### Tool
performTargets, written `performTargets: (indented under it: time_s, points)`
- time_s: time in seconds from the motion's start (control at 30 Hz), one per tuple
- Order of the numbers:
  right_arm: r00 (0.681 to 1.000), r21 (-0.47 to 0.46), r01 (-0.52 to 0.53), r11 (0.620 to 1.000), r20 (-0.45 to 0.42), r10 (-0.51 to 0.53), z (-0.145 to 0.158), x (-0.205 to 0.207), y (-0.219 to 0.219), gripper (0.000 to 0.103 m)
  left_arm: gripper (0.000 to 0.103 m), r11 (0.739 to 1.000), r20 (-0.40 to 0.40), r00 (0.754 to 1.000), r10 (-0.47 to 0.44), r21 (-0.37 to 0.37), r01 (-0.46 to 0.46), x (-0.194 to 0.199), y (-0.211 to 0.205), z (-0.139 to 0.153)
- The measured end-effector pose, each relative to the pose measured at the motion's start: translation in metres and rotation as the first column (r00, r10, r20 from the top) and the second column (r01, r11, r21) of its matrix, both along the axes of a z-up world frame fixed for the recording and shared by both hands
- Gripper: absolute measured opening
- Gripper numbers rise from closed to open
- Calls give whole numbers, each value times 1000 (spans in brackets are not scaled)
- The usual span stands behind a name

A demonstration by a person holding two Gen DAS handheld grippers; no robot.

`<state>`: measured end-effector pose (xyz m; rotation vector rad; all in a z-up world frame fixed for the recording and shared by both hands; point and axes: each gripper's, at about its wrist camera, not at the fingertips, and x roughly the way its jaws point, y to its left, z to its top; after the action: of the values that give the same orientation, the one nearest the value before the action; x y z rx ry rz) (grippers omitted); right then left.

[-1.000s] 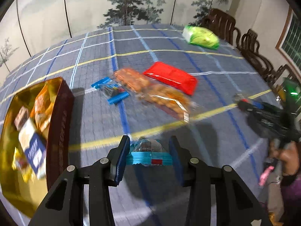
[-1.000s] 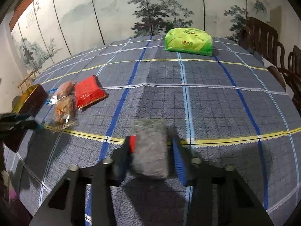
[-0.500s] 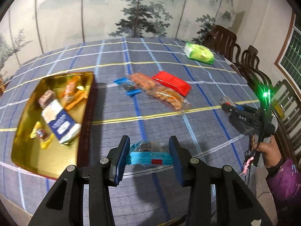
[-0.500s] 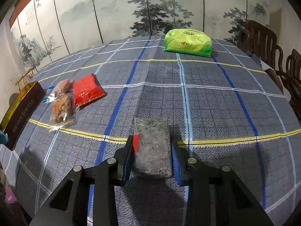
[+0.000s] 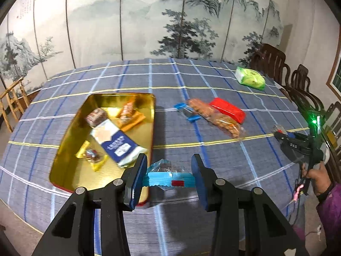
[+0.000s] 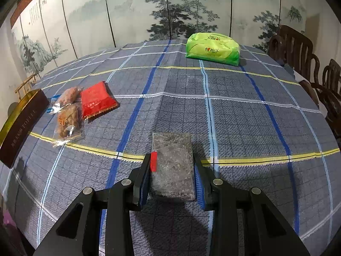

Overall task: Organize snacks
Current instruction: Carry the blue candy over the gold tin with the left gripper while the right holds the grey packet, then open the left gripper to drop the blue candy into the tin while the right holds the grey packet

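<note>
My left gripper (image 5: 169, 171) is shut on a small blue-edged clear snack packet (image 5: 168, 176), held in the air beside the near right corner of the gold tin (image 5: 64, 164). The tin holds several snacks, among them a blue and white packet (image 5: 116, 144). On the cloth beyond lie a blue packet (image 5: 187, 112), clear bags of brown snacks (image 5: 215, 118) and a red packet (image 5: 227, 109). My right gripper (image 6: 171, 171) is shut on a grey speckled flat packet (image 6: 172, 166) with a red tab, just above the tablecloth. It also shows in the left wrist view as the right gripper (image 5: 283, 134).
A green tissue pack (image 6: 213, 49) lies at the far side of the round table with its blue checked cloth (image 6: 245, 117). Dark wooden chairs (image 6: 298, 49) stand along the right. The tin (image 6: 19, 125) is at the left edge. A hand and purple sleeve (image 5: 321, 181) are at right.
The left gripper has risen and swung left with its packet, so the gold tin now lies just ahead of it. The right gripper has stayed put with the grey packet.
</note>
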<state>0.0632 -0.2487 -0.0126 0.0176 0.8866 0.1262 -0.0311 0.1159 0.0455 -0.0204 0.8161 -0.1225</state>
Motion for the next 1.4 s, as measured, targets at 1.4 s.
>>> performTargets:
  time_s: [1.4]
  points:
    - [1000, -38, -1, 999, 0, 1, -1, 0, 5, 37, 39, 975, -88, 972, 219, 61, -214, 38, 119, -65]
